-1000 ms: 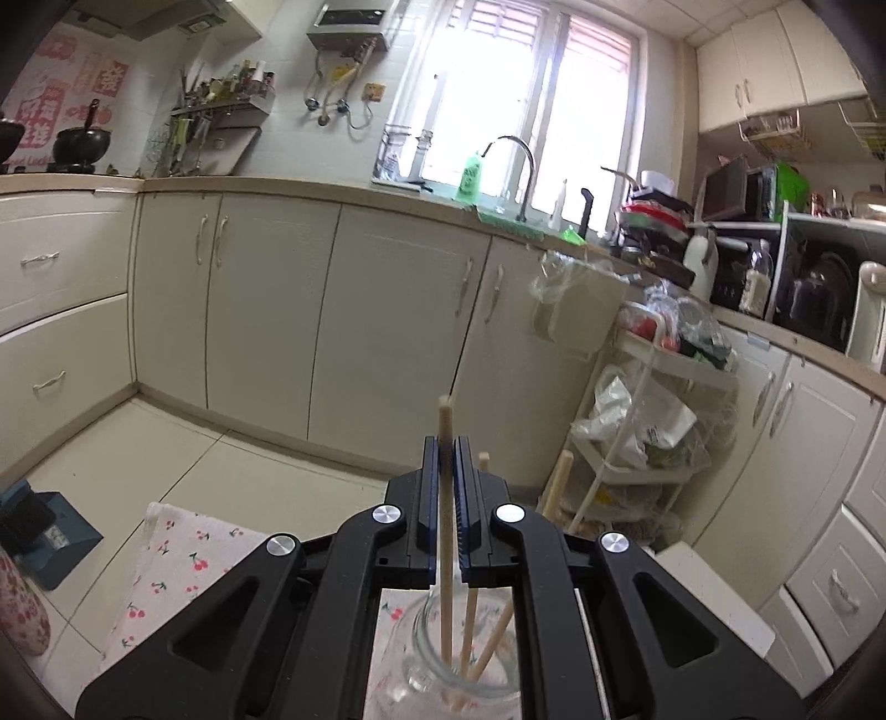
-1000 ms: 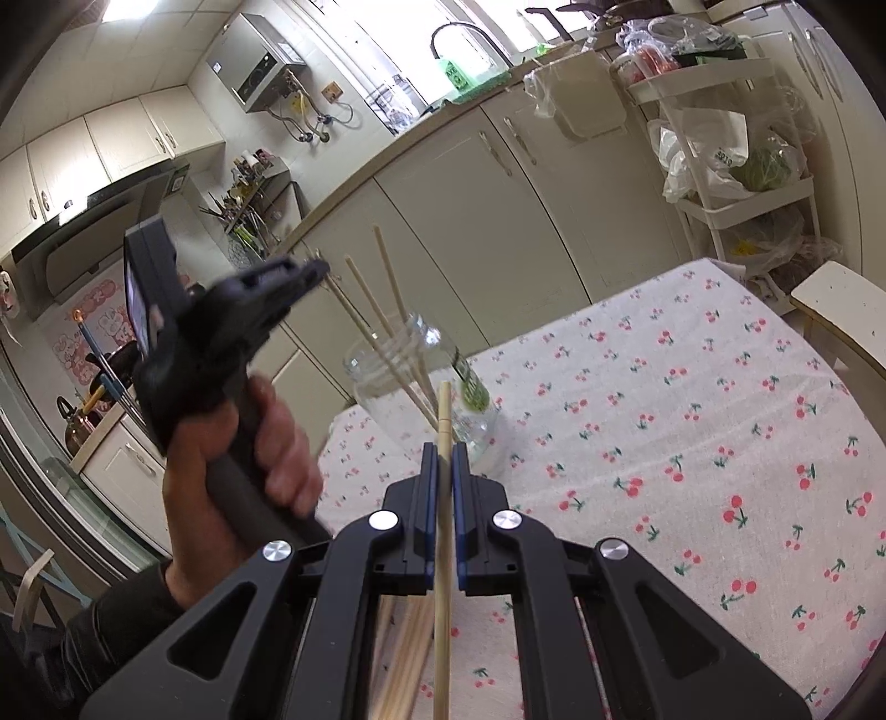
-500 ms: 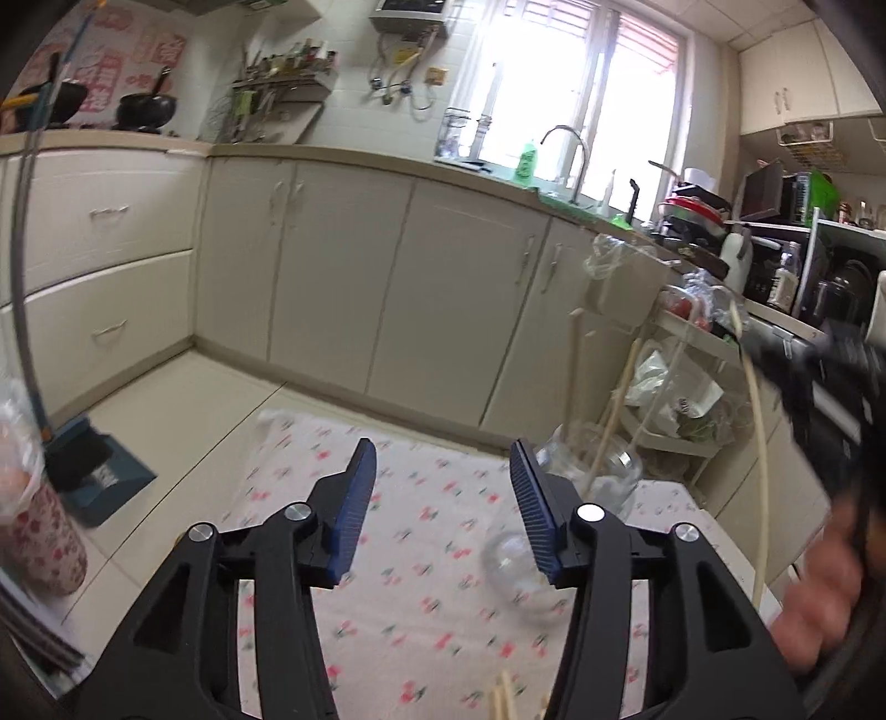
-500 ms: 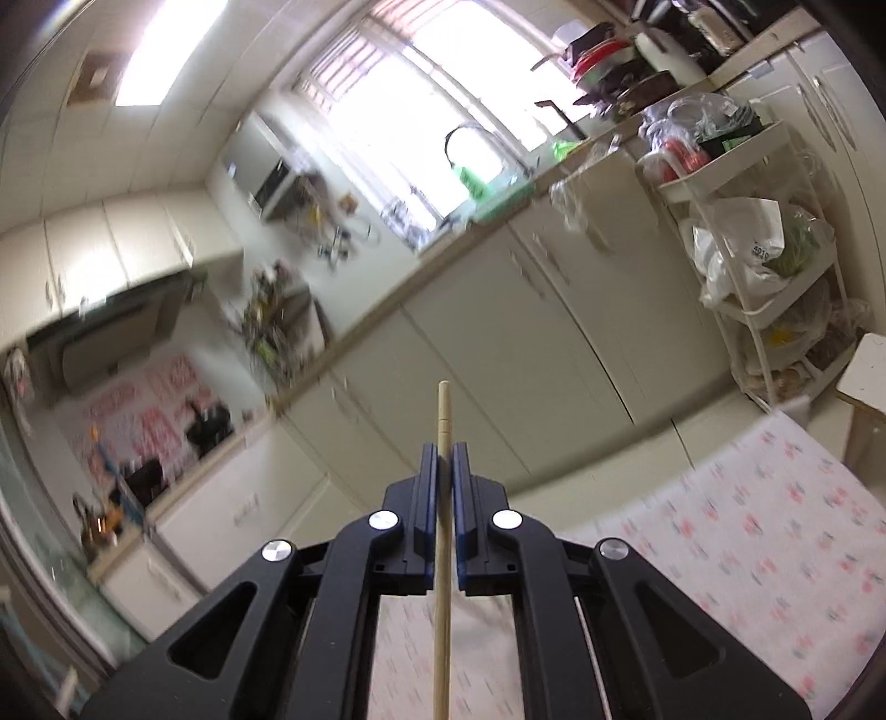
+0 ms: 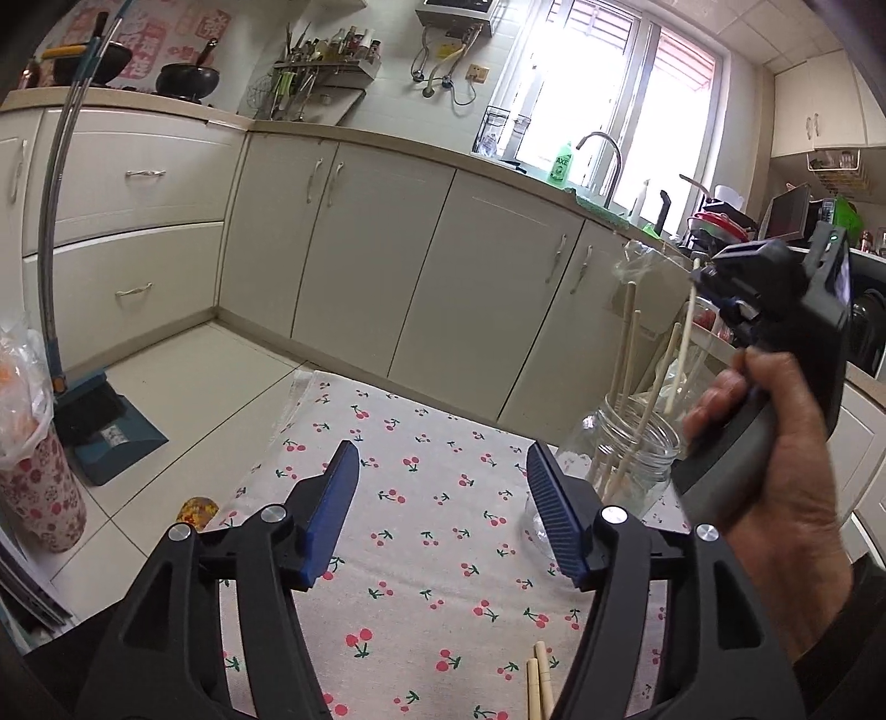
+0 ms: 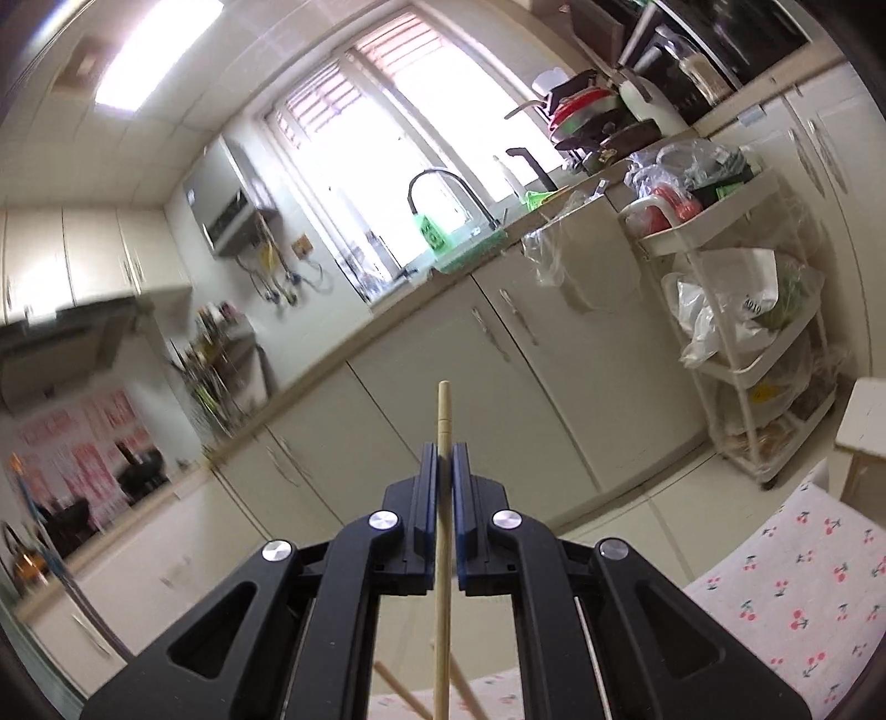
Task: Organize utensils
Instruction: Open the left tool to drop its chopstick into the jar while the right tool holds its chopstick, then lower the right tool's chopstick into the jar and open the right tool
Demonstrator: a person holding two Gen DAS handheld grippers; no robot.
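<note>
One chopstick [image 6: 442, 498] is now hanging over the glass jar [image 5: 628, 454], pinched in the right gripper [image 5: 720, 288]; the left gripper [image 5: 443, 509] has let go and is gaping wide, freeing it for more chopsticks.

Not much for you to read here. The green bottle [image 5: 563, 164] by the tap on the worktop says "AXE" on its label, and that's the only clean one. The white bag [image 6: 745, 307] on the trolley shelf has some dark print on it, but it's too small and warped to make out. The pink posters [image 5: 145, 40] on the wall up left carry big red characters (Chinese, I think), and you can't really read them at this size.
</note>
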